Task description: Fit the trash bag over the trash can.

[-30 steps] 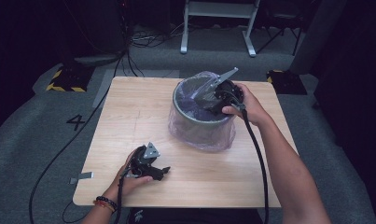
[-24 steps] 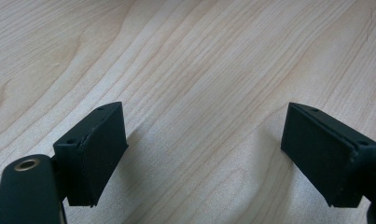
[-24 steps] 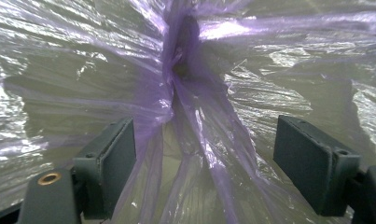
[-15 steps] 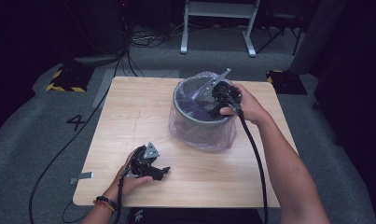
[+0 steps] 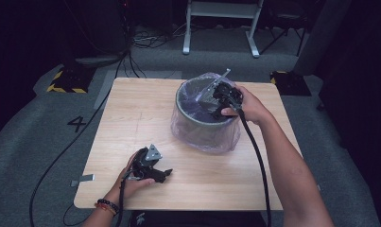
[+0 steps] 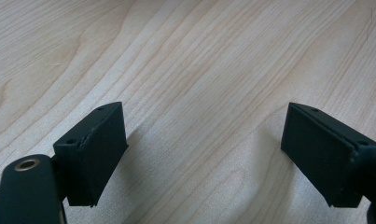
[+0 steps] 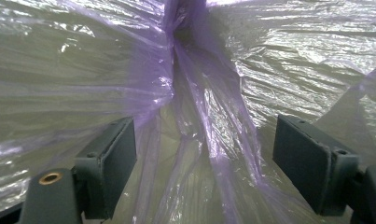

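Right tongs [image 7: 202, 158] stood apart inside the round grey bin [image 5: 197, 124], astride its translucent purple plastic liner's [image 7: 195, 107] central fold; we judged pinching there best. Left tongs [image 6: 204, 154] apart.

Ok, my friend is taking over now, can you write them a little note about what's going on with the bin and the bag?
Left hand-held gripper: open, holding nothing, low over the bare wooden table near its front edge.
Right hand-held gripper: open, inside the grey bin, with a fold of the purple bag between its jaws, not pinched.
Done: the bag lines the bin and drapes over its rim and outside.
Left, probably: smooth the liner inside, then withdraw.
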The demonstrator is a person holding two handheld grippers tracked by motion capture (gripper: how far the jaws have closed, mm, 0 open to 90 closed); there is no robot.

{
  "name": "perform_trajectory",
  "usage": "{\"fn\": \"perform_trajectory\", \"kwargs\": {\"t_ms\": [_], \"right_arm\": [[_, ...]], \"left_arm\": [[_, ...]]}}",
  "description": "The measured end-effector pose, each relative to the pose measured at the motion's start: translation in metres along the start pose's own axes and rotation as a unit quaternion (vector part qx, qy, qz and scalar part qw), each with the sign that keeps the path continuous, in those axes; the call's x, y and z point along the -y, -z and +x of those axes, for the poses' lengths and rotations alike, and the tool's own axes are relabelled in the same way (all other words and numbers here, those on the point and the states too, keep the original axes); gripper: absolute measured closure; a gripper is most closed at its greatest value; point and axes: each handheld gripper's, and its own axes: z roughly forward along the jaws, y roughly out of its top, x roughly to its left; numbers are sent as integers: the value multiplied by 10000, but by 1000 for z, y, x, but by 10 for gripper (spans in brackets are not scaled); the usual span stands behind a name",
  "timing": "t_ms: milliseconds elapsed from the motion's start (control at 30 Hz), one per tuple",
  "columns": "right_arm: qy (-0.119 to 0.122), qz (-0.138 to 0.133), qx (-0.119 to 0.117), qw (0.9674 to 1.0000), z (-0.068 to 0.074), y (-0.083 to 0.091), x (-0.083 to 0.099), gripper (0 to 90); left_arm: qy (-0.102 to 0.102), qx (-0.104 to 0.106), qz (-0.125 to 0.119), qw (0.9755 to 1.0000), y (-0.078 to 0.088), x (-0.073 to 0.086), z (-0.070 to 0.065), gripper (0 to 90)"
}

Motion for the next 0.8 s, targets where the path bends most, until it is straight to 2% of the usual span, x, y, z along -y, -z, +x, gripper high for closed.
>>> {"fn": "perform_trajectory", "kwargs": {"t_ms": [167, 467, 800], "right_arm": [[-48, -36, -7, 10000, -1, 0, 1, 214], [-58, 81, 44, 9999, 0, -1, -1, 219], [-268, -97, 25, 9996, -1, 3, 2, 196]], "left_arm": [[0, -1, 0, 10000, 0, 0, 0, 140], [2, 0, 0, 10000, 0, 0, 0, 140], [1, 2, -1, 10000, 0, 0, 0, 140]]}}
